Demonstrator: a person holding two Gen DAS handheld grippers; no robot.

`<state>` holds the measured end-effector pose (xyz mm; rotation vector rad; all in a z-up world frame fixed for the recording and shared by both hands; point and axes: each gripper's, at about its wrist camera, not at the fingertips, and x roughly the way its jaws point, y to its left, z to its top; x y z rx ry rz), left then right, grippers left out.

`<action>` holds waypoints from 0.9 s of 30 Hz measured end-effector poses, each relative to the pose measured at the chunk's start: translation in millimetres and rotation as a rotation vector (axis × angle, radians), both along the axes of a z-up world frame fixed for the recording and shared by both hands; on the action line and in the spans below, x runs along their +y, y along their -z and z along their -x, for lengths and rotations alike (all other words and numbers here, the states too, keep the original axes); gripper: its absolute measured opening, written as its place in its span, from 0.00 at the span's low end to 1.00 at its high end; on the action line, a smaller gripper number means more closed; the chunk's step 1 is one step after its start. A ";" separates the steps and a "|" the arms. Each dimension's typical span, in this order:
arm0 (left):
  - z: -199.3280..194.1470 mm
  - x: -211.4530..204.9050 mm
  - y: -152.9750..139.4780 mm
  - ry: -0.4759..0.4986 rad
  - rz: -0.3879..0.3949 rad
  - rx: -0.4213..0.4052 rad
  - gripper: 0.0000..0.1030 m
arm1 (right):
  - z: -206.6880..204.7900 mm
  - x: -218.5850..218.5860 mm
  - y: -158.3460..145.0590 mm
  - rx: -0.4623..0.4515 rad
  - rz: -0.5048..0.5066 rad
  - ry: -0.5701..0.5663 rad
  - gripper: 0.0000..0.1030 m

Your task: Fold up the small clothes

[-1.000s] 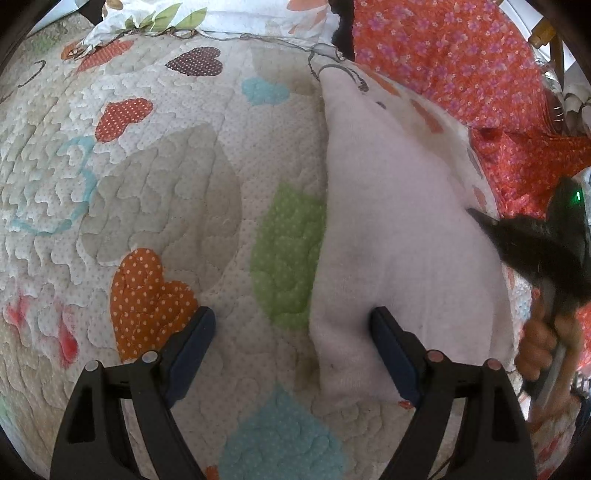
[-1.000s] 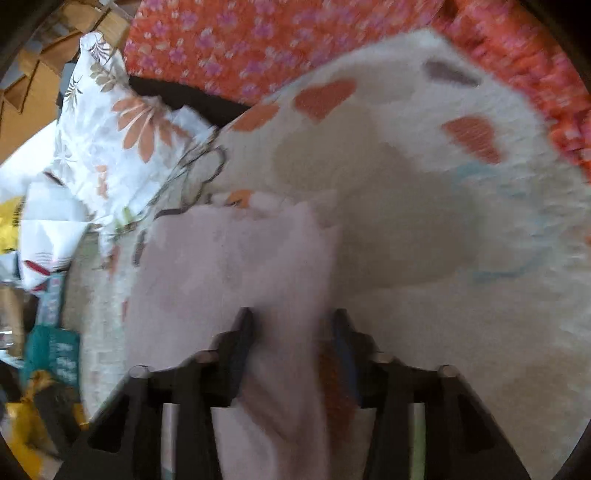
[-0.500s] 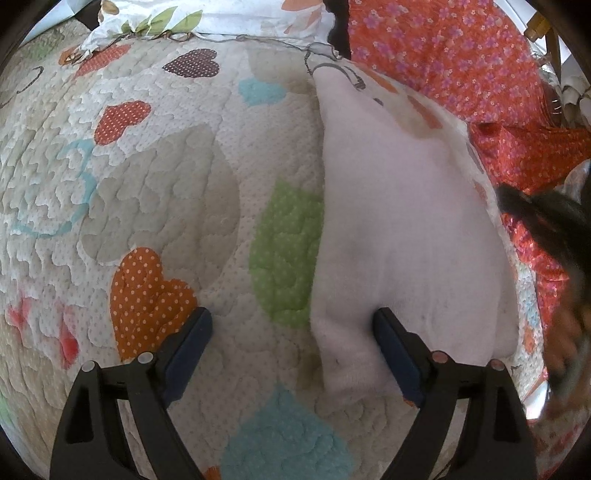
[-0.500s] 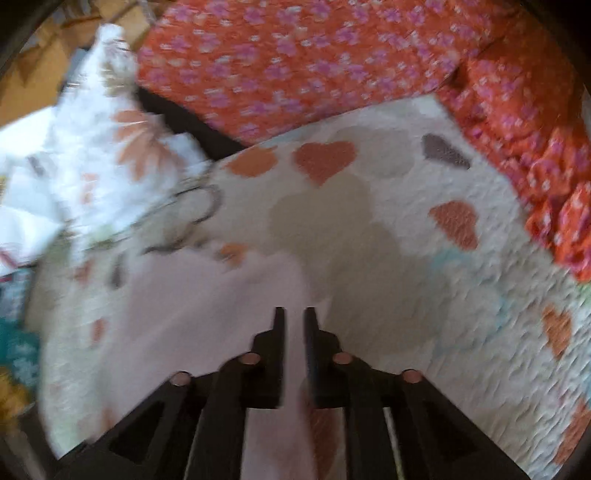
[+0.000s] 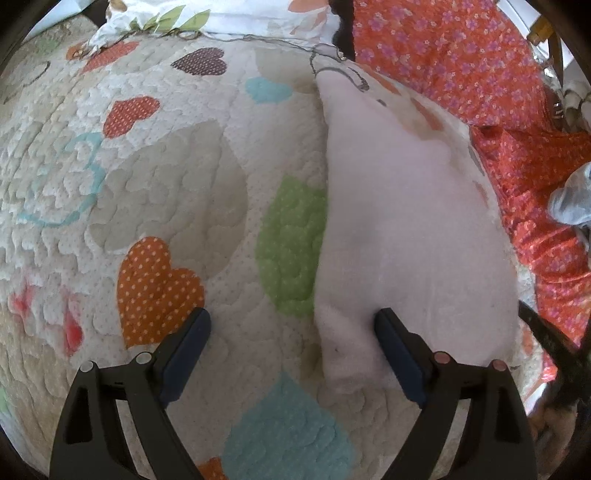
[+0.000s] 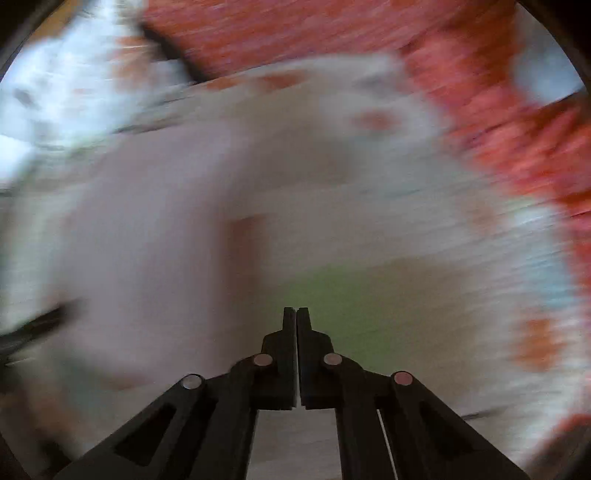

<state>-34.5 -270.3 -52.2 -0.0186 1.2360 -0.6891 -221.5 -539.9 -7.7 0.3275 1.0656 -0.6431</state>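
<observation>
A pale pink folded garment (image 5: pixel 406 229) lies lengthwise on the heart-patterned quilt (image 5: pixel 166 192), right of the middle in the left wrist view. My left gripper (image 5: pixel 291 328) is open and empty, low over the quilt, its right finger (image 5: pixel 397 347) over the garment's near left corner. The right wrist view is heavily blurred; the garment (image 6: pixel 140 229) shows at the left there. My right gripper (image 6: pixel 296 314) is shut with nothing between its fingers, above the quilt (image 6: pixel 369 295) to the right of the garment.
Orange floral fabric (image 5: pixel 480 74) lies along the far and right side of the quilt. A white leaf-print pillow (image 5: pixel 221 14) lies at the far edge. A grey cloth (image 5: pixel 572 199) sits at the right edge.
My right gripper let go of the pink garment, closed empty and swung quickly to the right. My left gripper stayed open and nearly still.
</observation>
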 end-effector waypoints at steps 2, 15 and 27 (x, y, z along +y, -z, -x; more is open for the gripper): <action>-1.4 4.9 -1.7 -0.005 0.015 0.024 0.87 | 14.0 -17.5 -9.1 -0.084 -0.048 0.056 0.03; 36.1 57.7 -97.5 -0.167 0.038 -0.506 0.89 | -15.0 43.4 -54.5 -0.321 -0.011 -0.149 0.40; 35.8 104.7 -142.2 -0.412 0.065 -0.616 1.00 | -77.9 109.1 2.8 -0.088 0.000 -0.331 0.51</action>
